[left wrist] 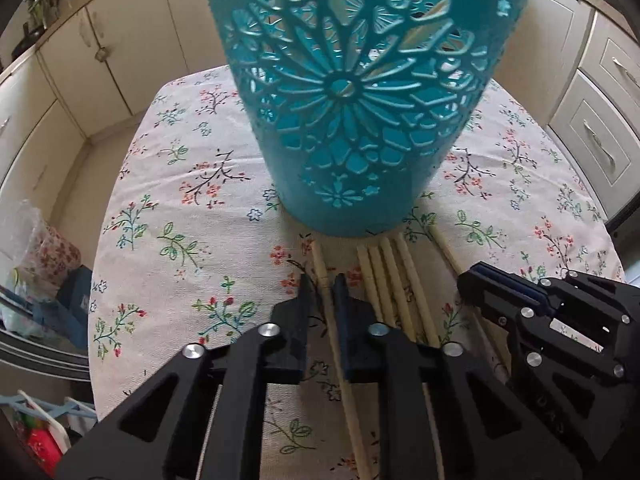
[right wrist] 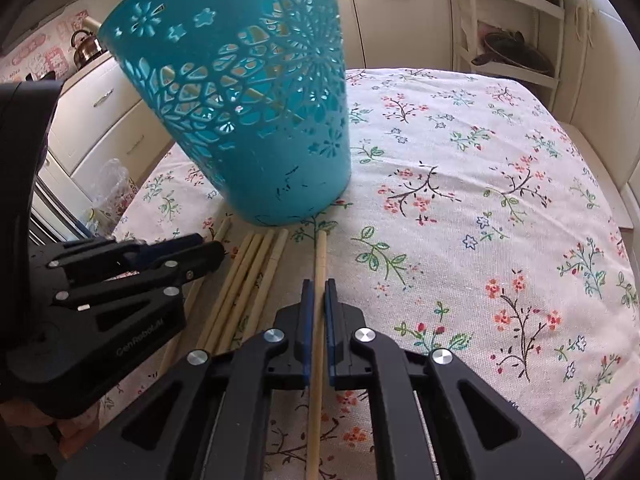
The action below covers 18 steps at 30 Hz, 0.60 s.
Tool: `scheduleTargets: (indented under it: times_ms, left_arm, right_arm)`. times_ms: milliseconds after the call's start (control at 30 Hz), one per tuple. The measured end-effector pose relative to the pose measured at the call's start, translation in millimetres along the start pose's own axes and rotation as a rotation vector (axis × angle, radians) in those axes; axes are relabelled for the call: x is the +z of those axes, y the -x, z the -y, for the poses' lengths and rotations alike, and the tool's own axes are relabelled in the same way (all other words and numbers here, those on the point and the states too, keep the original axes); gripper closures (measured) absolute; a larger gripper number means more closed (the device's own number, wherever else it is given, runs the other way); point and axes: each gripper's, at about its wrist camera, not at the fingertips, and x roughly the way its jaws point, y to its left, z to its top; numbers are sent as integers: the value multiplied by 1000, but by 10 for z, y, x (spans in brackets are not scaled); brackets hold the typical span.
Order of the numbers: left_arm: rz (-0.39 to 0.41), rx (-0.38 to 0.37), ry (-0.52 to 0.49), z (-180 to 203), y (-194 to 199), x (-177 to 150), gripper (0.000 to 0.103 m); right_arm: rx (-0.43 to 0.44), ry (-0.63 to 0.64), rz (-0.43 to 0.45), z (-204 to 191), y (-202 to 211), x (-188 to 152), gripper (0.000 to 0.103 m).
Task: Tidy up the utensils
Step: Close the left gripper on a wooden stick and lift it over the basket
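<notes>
A teal openwork basket (left wrist: 352, 92) (right wrist: 256, 120) stands on the floral tablecloth, with chopsticks visible inside through the holes. Several pale wooden chopsticks (left wrist: 394, 280) (right wrist: 248, 280) lie side by side on the cloth in front of it. My left gripper (left wrist: 323, 292) straddles the leftmost chopstick (left wrist: 320, 264), jaws narrow but with a gap each side. My right gripper (right wrist: 319, 292) is closed around the rightmost chopstick (right wrist: 320, 248), which lies on the cloth. Each gripper shows in the other's view: right (left wrist: 480, 280), left (right wrist: 212, 250).
The table (right wrist: 500, 200) is covered with a white flowered cloth. Cream cabinets (left wrist: 100, 52) surround it. A shelf unit (right wrist: 516, 32) stands behind on the right. A kettle (right wrist: 86, 44) sits on a counter at the left. Bags and clutter (left wrist: 44, 256) lie beside the table's left edge.
</notes>
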Motion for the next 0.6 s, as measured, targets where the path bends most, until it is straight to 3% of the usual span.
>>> scheduleTargets:
  times_ms: [333,600]
  left_arm:
    - [43,26,-28,36,117,-169,98]
    - [54,26,-31,-5,147,-248,98]
  right_arm:
    - [7,-10,19,22,23,-44,97]
    - [-41,29,22,-24,41,-68,97]
